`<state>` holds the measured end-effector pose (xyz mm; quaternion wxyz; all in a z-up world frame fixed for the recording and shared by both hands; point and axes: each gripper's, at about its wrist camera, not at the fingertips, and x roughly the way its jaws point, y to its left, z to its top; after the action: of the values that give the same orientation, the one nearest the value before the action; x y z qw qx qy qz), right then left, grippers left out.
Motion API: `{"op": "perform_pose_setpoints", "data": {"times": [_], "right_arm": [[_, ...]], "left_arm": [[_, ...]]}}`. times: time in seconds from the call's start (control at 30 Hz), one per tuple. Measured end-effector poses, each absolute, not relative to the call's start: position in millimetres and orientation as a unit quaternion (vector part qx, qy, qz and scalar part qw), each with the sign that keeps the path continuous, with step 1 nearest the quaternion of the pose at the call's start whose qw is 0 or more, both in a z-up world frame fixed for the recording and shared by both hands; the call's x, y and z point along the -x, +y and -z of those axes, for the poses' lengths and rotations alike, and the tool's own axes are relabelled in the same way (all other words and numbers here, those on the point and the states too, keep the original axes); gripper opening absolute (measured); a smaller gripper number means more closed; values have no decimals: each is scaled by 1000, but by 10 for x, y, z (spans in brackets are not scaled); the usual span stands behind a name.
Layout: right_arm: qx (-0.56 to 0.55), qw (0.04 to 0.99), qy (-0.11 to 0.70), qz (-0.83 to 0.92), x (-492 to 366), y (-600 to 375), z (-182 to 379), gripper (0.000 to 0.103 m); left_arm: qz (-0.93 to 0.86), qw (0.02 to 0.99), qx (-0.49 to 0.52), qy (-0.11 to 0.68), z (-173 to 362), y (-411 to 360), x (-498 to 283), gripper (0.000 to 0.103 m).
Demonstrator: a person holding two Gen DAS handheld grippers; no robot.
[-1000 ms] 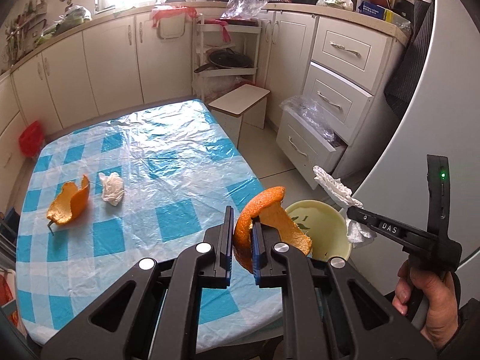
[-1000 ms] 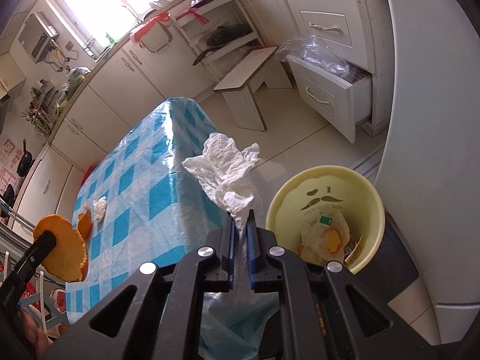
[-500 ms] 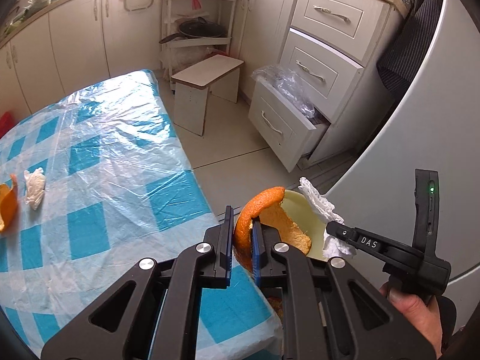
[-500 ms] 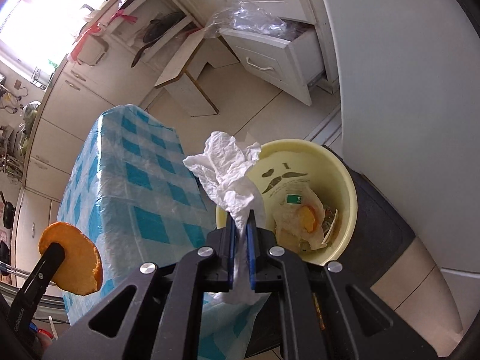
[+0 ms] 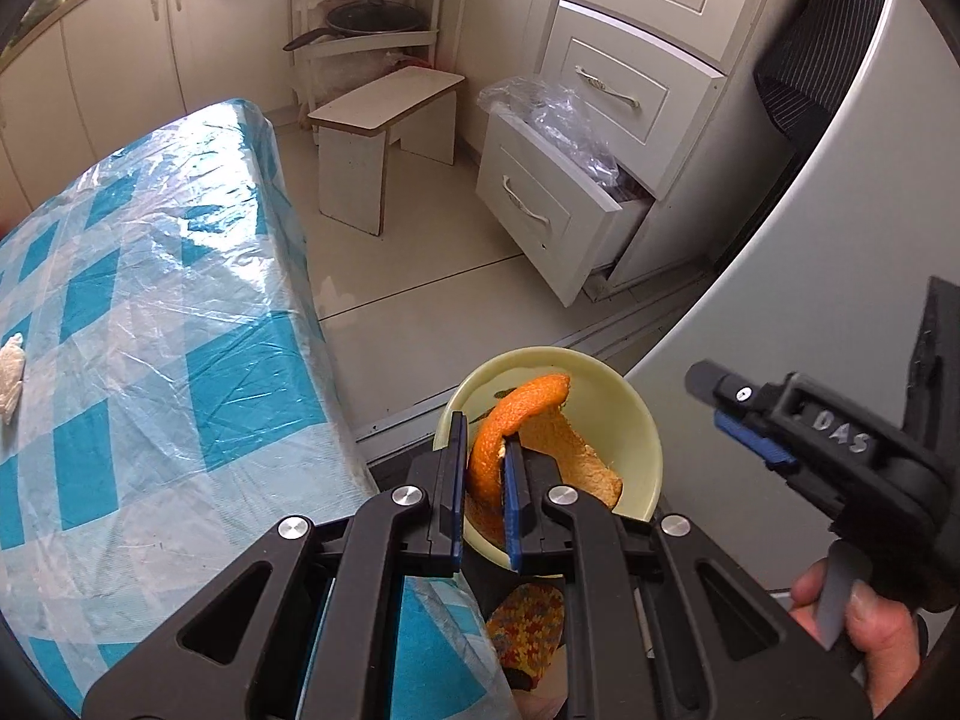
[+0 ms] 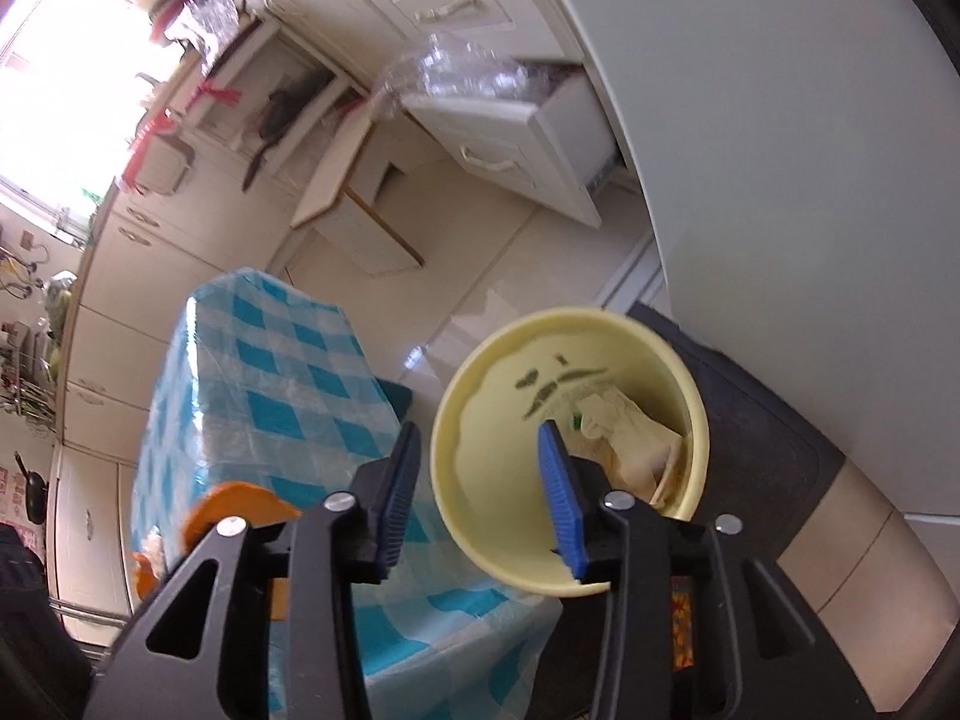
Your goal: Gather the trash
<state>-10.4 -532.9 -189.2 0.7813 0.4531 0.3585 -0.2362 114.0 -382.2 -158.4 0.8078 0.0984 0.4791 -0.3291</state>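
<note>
My left gripper (image 5: 485, 480) is shut on an orange peel (image 5: 528, 438) and holds it over the yellow trash bin (image 5: 642, 420) beside the table. My right gripper (image 6: 480, 474) is open and empty, directly above the same bin (image 6: 480, 420). Crumpled paper and other trash (image 6: 630, 438) lie inside the bin. The right gripper also shows in the left wrist view (image 5: 738, 414), to the right of the bin. The peel shows at the left of the right wrist view (image 6: 240, 504). A white tissue wad (image 5: 9, 372) lies on the table at the far left.
The table (image 5: 150, 360) has a blue checked cloth under clear plastic. A white stool (image 5: 384, 120) stands on the floor beyond it. A bottom drawer (image 5: 540, 204) stands open with plastic bags in it. A grey fridge (image 5: 840, 240) rises at the right.
My right gripper has opened and the white tissue it held has dropped out of it. Both grippers have moved right from the table to over the bin.
</note>
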Motion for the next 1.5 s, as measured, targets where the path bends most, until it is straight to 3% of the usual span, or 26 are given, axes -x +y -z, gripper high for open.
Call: {"op": "perform_pose_setpoints", "data": {"times": [0.27, 0.37, 0.43, 0.63, 0.73, 0.97, 1.5], "right_arm": [[-418, 834, 255, 253, 292, -5285, 1334, 58], [-424, 838, 234, 252, 321, -5315, 1260, 59], [-430, 838, 224, 250, 343, -5337, 1229, 59], [-431, 840, 214, 252, 349, -5350, 1184, 63], [-429, 842, 212, 250, 342, -5331, 1167, 66], [-401, 858, 201, 251, 310, -5212, 1061, 78], [-254, 912, 236, 219, -46, -4503, 890, 87]], "left_arm": [[333, 793, -119, 496, 1769, -4228, -1132, 13], [338, 787, -130, 500, 1808, -4391, -1137, 33], [341, 788, -135, 494, 1800, -4464, -1119, 55], [351, 794, -149, 474, 1696, -4448, -999, 80], [350, 803, -148, 459, 1587, -4290, -950, 87], [310, 834, -132, 436, 1319, -3631, -928, 91], [228, 888, -92, 389, 931, -2188, -842, 94]]}}
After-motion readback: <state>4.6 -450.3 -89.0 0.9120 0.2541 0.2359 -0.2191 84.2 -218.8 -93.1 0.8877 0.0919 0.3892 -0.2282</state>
